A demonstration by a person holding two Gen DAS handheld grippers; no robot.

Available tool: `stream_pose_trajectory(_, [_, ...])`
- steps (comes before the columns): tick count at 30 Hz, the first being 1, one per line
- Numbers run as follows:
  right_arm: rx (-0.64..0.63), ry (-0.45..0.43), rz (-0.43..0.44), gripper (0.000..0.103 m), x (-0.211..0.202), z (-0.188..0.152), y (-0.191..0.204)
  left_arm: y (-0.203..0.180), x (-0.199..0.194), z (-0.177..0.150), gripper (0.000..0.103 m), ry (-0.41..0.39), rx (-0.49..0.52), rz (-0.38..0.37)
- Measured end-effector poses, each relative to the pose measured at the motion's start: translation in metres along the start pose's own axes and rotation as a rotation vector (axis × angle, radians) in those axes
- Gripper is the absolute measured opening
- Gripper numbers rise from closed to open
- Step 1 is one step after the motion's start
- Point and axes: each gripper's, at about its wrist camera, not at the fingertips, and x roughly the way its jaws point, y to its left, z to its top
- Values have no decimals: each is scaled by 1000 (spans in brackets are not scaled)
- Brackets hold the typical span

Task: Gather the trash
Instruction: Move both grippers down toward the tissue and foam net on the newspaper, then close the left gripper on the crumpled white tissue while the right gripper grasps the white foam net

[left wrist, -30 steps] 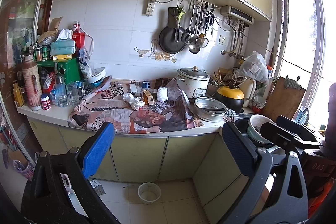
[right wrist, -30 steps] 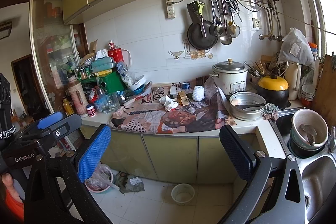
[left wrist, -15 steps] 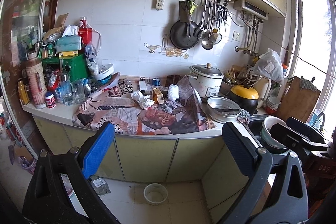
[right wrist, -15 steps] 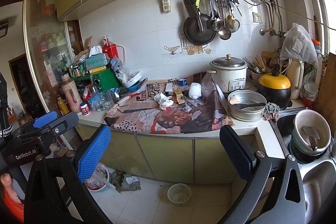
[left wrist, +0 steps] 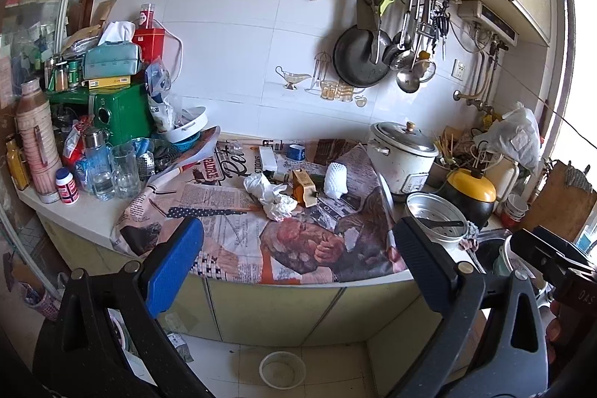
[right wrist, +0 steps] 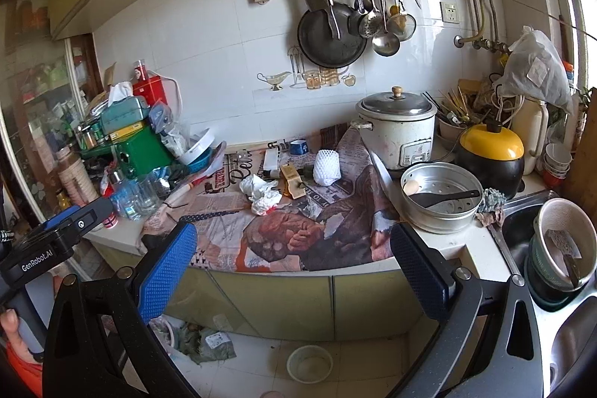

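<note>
Crumpled white tissue (left wrist: 271, 196) (right wrist: 260, 192) lies on the newspaper-covered counter (left wrist: 231, 211) (right wrist: 231, 222). Beside it lie a small yellow-brown carton (left wrist: 303, 187) (right wrist: 292, 180) and a white foam fruit net (left wrist: 334, 178) (right wrist: 327, 166). A white box (left wrist: 267, 157) (right wrist: 271, 160) and a blue tape roll (left wrist: 296, 152) (right wrist: 298, 147) lie further back. My left gripper (left wrist: 296, 262) is open and empty, in front of the counter edge. My right gripper (right wrist: 293, 265) is open and empty too, level with the counter front.
A rice cooker (right wrist: 397, 129), steel steamer pan (right wrist: 440, 196), yellow-lidded pot (right wrist: 490, 152) and sink with bowls (right wrist: 559, 245) stand right. Glasses, bottles and a green box (left wrist: 119, 114) crowd the left. A small bowl (right wrist: 309, 362) and rubbish bags (right wrist: 209, 342) are on the floor.
Both grippers have moved closer to the counter and a little up; the counter and its trash look larger. Both stay open and empty.
</note>
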Motion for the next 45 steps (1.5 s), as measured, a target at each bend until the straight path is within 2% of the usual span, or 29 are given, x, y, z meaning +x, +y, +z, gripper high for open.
stream_pose_trajectory(4, [10, 21, -45, 103, 42, 16, 10, 28, 53, 28, 103, 39, 0, 0])
stream_pose_trajectory(8, [42, 49, -70, 103, 82, 24, 16, 52, 102, 43, 103, 69, 11, 16])
stream_pose_trajectory(12, [67, 93, -90, 103, 120, 28, 20, 67, 150, 45, 96, 135, 18, 56])
stream_pose_trajectory(16, [83, 151, -97, 103, 158, 34, 16, 77, 197, 39, 93, 216, 1, 48])
stream_pose_trajectory(20, [83, 195, -86, 103, 195, 39, 7, 78, 241, 34, 92, 275, -9, 79])
stream_pose_trajectory(25, [64, 251, -31, 102, 240, 46, -11, 70, 294, 28, 93, 341, -49, 130])
stream_pose_trajectory(31, [24, 350, 68, 94, 296, 58, -37, 52, 362, 19, 93, 435, -105, 173])
stream_pose_trajectory(36, [-11, 393, 89, 93, 343, 68, -61, 40, 416, 5, 93, 527, -109, 200])
stream_pose_trajectory(42, [56, 468, 112, 91, 413, 75, -99, 39, 454, -16, 93, 593, -162, 251])
stream_pose_trajectory(45, [83, 514, 113, 79, 448, 73, -109, 40, 464, -21, 90, 602, -185, 272])
